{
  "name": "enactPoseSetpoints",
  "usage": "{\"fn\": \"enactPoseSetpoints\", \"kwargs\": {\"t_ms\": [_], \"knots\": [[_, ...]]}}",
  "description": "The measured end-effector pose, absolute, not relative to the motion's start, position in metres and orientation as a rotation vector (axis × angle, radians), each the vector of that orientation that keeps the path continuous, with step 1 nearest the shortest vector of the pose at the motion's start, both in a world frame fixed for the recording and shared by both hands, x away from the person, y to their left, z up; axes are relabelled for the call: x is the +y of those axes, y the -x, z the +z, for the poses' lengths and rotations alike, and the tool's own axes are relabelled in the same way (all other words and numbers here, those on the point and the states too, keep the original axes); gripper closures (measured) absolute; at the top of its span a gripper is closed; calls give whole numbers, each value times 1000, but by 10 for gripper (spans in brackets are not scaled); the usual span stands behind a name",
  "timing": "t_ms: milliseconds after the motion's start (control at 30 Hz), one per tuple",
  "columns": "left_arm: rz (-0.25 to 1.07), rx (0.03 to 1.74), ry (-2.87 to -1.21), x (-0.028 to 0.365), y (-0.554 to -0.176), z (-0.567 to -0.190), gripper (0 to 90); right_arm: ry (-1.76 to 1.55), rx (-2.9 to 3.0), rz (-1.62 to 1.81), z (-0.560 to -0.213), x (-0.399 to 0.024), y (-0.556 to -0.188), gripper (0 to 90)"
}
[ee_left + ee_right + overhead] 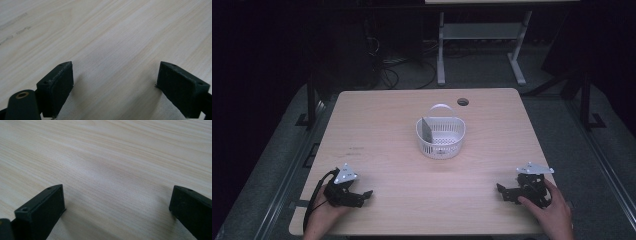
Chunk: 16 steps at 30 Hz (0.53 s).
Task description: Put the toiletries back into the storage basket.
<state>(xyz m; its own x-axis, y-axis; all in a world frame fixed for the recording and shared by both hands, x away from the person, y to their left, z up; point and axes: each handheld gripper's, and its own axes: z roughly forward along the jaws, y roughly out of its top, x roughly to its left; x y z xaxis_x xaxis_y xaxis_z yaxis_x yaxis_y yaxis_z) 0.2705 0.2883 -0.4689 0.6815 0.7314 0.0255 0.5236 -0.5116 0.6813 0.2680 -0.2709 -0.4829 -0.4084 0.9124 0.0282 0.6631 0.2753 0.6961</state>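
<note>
We see a light wooden table [387,130] with a white slotted basket [441,137] standing near its middle, handle upright, a grey flat piece leaning inside its left part; we cannot tell what that piece is. Our left gripper [362,196] rests at the near left edge, held by a hand [323,215]; its jaws stand wide apart over bare wood, gripping nothing; our right gripper [504,192] sits at the near right under the other hand [552,210], jaws likewise spread wide and empty; both lie well apart from the basket.
</note>
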Motion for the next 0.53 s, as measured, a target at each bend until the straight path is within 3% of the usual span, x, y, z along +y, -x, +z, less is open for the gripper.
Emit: {"fn": "enactPoseSetpoints", "kwargs": {"t_ms": [533], "knots": [[403, 920, -2183, 296, -270, -475, 126, -1425, 2174, 905, -483, -271, -268, 0]]}}
